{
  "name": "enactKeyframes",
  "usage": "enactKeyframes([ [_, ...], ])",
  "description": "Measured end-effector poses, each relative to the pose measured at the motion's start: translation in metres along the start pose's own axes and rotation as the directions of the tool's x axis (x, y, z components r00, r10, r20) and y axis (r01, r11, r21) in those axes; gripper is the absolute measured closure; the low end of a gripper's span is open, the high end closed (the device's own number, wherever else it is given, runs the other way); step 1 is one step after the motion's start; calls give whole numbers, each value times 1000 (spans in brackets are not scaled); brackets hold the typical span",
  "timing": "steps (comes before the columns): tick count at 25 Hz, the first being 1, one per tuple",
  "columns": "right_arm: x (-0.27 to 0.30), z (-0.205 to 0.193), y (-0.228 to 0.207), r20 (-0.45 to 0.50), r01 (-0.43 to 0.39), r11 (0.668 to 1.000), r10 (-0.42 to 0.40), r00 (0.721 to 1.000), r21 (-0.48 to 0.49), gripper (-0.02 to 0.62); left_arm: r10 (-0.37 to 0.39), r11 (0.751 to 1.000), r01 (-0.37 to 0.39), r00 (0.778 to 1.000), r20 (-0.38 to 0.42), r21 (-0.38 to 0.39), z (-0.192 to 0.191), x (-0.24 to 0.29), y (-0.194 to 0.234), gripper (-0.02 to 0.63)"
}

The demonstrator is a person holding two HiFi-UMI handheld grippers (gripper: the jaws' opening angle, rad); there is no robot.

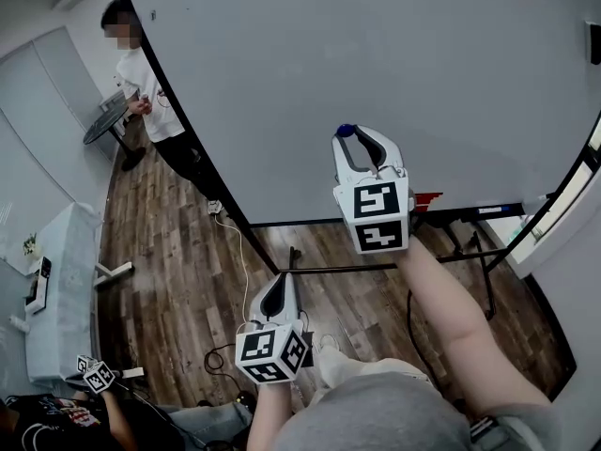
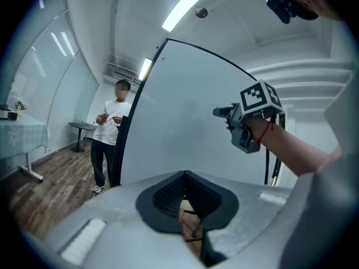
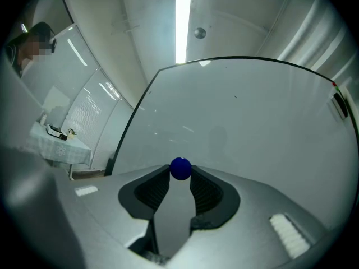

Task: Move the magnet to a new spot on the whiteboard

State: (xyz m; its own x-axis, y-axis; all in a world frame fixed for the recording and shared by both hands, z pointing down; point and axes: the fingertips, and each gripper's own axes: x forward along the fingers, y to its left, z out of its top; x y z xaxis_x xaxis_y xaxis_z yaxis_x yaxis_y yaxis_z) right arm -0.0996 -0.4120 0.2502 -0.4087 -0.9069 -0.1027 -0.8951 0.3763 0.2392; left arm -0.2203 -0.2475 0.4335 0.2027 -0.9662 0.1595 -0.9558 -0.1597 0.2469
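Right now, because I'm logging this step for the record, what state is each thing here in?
magnet: clamped between the right gripper's jaw tips, close in front of the whiteboard; contact with the board unclear.
right gripper: shut on the magnet, raised toward the board.
left gripper: jaws together, nothing between them, held low.
whiteboard: upright on its stand.

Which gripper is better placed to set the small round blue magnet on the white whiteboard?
Right: the right gripper grips the blue magnet close before the whiteboard; the left gripper sits farther back, empty.
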Motion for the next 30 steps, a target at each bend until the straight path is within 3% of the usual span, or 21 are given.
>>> enactKeyframes([
  [15,83,47,19,31,17,998,-15,999,-66,476,-35,999,35,999,-15,6,11,32,42,601],
  [30,118,53,16,5,89,992,-89,996,-85,474,-46,999,46,999,-9,-17,16,48,60,603],
])
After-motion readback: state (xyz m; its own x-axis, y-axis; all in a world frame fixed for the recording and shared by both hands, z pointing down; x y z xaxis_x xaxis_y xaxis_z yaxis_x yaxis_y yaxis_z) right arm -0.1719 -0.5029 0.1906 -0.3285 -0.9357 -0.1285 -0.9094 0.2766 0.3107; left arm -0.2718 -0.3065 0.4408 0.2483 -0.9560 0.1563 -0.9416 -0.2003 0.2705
